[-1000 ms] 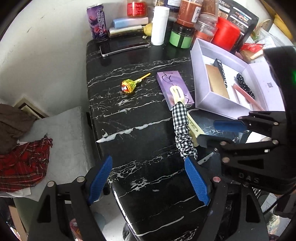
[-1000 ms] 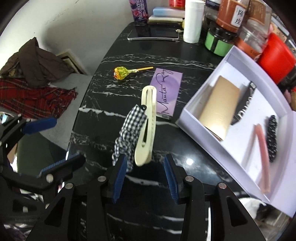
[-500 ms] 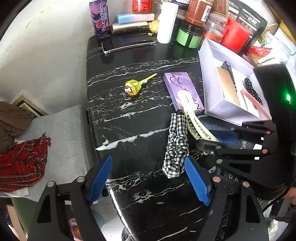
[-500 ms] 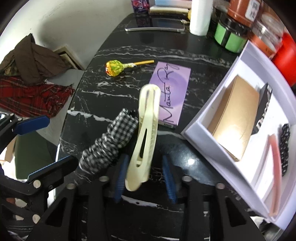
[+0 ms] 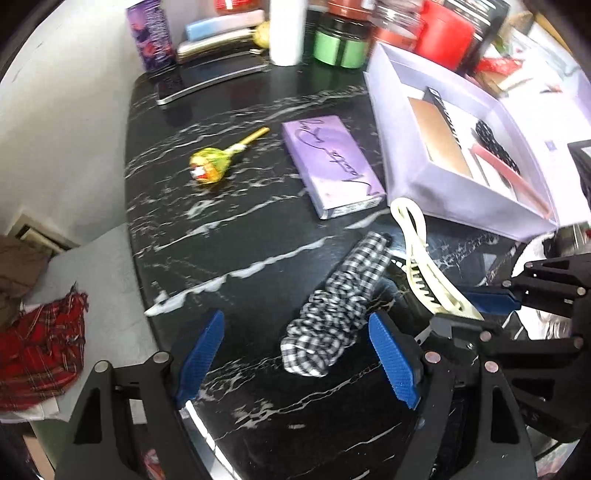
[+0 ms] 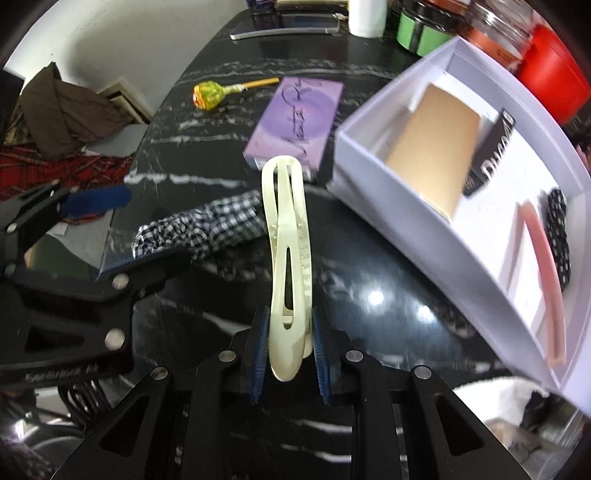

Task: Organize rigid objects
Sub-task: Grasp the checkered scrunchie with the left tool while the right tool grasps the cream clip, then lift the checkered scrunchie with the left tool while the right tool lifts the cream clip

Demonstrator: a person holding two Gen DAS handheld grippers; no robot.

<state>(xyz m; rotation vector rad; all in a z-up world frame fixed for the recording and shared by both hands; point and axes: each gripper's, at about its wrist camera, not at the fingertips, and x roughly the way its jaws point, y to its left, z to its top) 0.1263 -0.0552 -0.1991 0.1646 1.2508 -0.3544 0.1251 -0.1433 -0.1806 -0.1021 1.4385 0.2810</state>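
Note:
A cream hair clip [image 6: 288,240] sticks up from my right gripper [image 6: 290,350], whose blue pads press on its lower end. The clip [image 5: 424,266] stands just in front of the white box [image 6: 406,206], which holds a tan carton, a black item, a pink clip and a black beaded piece. A black-and-white checked scrunchie [image 5: 340,295] lies on the black marble table, touching the clip's left side. My left gripper [image 5: 295,354] hangs open over the scrunchie's near end, which is close to its right finger. A purple box [image 5: 332,166] and a lollipop [image 5: 210,170] lie farther back.
A phone [image 5: 210,79], a purple can [image 5: 151,35], a white bottle and several jars crowd the table's back edge. Red and brown clothes [image 5: 40,347] lie on the floor past the table's left edge. My two grippers stand close side by side.
My right jaws closed onto the cream clip and the clip now stands apart from the scrunchie. The scrunchie has swung left and lies flat. Both grippers sank closer to the table.

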